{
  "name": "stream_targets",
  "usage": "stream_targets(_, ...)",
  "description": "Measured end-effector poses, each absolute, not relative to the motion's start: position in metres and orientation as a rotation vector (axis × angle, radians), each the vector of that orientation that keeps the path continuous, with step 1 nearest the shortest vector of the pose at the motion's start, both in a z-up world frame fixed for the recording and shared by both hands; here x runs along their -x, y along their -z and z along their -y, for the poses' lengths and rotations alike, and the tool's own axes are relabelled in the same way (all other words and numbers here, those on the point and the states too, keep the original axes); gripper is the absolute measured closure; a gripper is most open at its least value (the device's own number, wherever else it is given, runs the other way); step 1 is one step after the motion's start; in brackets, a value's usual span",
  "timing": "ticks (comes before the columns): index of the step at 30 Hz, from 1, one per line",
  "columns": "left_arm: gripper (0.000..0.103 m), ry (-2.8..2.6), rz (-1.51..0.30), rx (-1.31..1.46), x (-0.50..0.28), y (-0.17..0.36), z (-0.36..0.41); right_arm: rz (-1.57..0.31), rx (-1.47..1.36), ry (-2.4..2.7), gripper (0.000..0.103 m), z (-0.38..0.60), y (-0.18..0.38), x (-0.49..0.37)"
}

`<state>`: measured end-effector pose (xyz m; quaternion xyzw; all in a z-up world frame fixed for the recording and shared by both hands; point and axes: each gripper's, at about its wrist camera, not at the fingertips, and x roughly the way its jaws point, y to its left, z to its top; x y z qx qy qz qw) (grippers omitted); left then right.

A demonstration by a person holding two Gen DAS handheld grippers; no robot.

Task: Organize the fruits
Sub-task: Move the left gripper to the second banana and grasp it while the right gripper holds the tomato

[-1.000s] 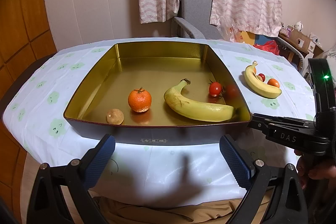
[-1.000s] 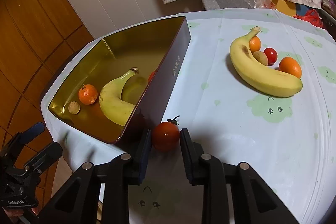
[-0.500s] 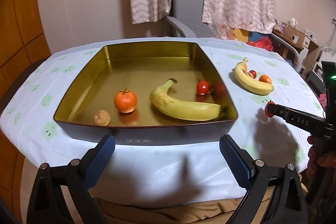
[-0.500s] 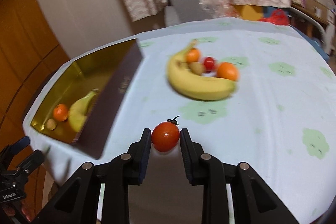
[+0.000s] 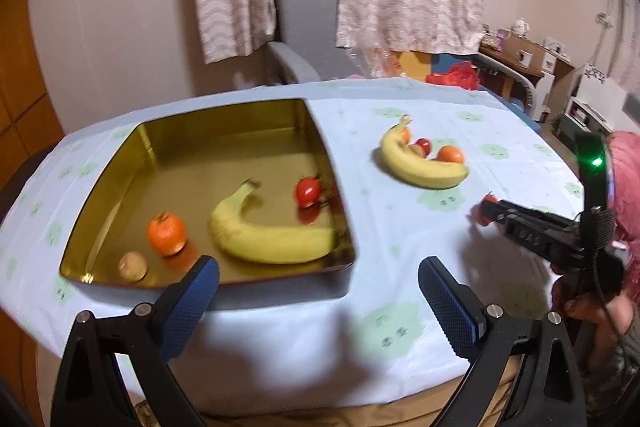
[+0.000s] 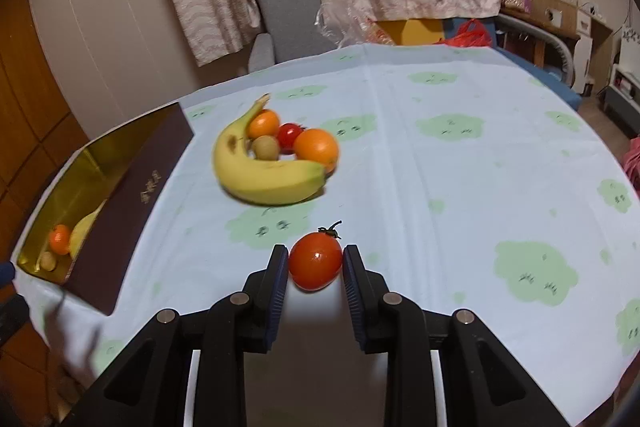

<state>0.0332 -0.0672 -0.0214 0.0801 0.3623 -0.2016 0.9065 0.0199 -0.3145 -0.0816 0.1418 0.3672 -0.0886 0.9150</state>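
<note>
My right gripper (image 6: pixel 315 263) is clamped on a red tomato (image 6: pixel 315 260); ahead and left of it lie the loose fruit pile (image 6: pixel 276 157) and the gold tray (image 6: pixel 120 199), whose side lettering is unreadable. My left gripper (image 5: pixel 318 297) gapes empty.

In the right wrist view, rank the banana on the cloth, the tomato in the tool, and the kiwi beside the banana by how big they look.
1. Banana, clearly largest.
2. Held tomato, though it sits nearest the camera, which inflates it.
3. Kiwi, smallest, partly hidden behind the banana.
</note>
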Motion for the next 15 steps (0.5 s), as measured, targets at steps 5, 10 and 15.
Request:
stream_targets(5, 0.002, 0.442, -0.759, -0.149, -0.046, 0.013, 0.093, -0.756, -0.279, 0.164, 0.074, 0.318, 0.083, -0.029)
stream_targets(10, 0.002, 0.458, -0.767, -0.143, -0.063, 0.007, 0.117, -0.778, -0.288, 0.157, 0.074, 0.324, 0.088, -0.038)
stream_targets(15, 0.001, 0.47, -0.797, -0.122, -0.081, 0.006, 0.138, -0.741, -0.308, 0.133, 0.075, 0.328, 0.093, -0.035)
